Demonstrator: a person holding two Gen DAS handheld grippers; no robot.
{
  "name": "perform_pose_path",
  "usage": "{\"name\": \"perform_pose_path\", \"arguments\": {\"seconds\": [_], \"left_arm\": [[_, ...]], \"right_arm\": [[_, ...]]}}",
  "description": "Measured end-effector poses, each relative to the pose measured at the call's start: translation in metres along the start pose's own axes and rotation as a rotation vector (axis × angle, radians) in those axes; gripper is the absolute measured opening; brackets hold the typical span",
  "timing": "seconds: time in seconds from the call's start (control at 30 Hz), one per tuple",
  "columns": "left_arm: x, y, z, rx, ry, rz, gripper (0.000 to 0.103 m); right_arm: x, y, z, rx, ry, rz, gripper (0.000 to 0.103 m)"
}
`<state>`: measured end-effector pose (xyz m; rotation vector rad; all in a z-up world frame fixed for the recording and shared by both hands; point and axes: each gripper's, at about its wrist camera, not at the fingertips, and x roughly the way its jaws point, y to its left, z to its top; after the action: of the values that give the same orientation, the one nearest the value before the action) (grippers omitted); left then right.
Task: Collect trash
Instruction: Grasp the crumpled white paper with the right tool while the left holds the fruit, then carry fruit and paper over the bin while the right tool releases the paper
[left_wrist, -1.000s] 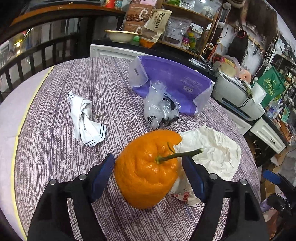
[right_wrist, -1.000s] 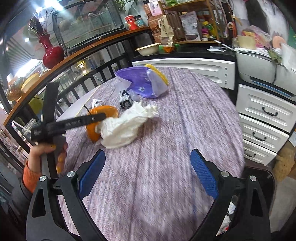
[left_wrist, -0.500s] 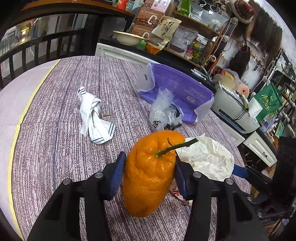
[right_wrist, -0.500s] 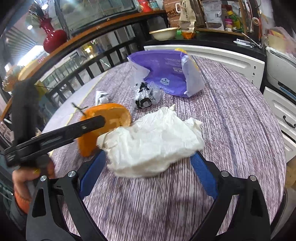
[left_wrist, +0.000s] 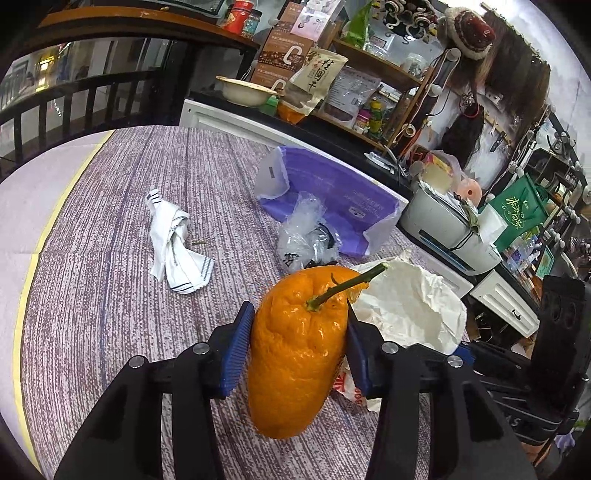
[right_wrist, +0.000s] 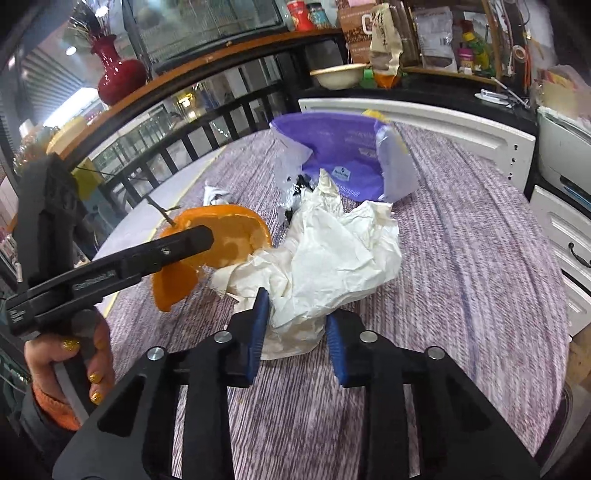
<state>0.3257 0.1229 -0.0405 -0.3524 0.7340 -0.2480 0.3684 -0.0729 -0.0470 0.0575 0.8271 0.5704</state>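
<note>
An orange peel (left_wrist: 295, 362) with a green stem stands on the striped purple tablecloth (left_wrist: 110, 295). My left gripper (left_wrist: 297, 347) is shut on it, both blue pads pressing its sides. From the right wrist view the orange peel (right_wrist: 229, 236) looks hollow, and one of the left fingers (right_wrist: 184, 242) crosses it. Crumpled white paper (right_wrist: 332, 258) lies just right of the peel. My right gripper (right_wrist: 297, 332) is closing, its pads pinching the paper's near edge. The same paper (left_wrist: 410, 306) shows behind the peel in the left wrist view.
A purple bag (left_wrist: 332, 192) lies open at the back of the table, a clear plastic wrapper (left_wrist: 303, 236) in front of it. A white striped wrapper (left_wrist: 173, 243) lies left. A person's hand (right_wrist: 74, 354) holds the left gripper. White drawers (right_wrist: 569, 236) flank the table's right.
The left jaws closed onto the orange peel. The right gripper moved across the table to the white paper, and its jaws came together on the paper's edge.
</note>
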Motion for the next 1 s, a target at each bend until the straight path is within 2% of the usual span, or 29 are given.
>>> {"name": "perform_pose_path", "arguments": {"seconds": [0.23,0.47,0.7,1.0], "left_arm": [[0.002,-0.013,-0.005,0.010,0.018,-0.059,0.043],[0.005,-0.039,-0.016,0.071,0.032,-0.058,0.040],[0.000,-0.080,-0.026,0.125,0.055,-0.101,0.039],[0.006,-0.144,-0.047,0.200,0.093,-0.177,0.039]], "right_arm": [[-0.044,-0.009,-0.014,-0.004,-0.047,-0.013,0.028],[-0.088,-0.029,-0.036,0.003,-0.079,-0.044,0.028],[-0.132,-0.063,-0.060,0.021,-0.143,-0.117,0.028],[-0.180,-0.117,-0.101,0.132,-0.207,-0.203,0.028]]}}
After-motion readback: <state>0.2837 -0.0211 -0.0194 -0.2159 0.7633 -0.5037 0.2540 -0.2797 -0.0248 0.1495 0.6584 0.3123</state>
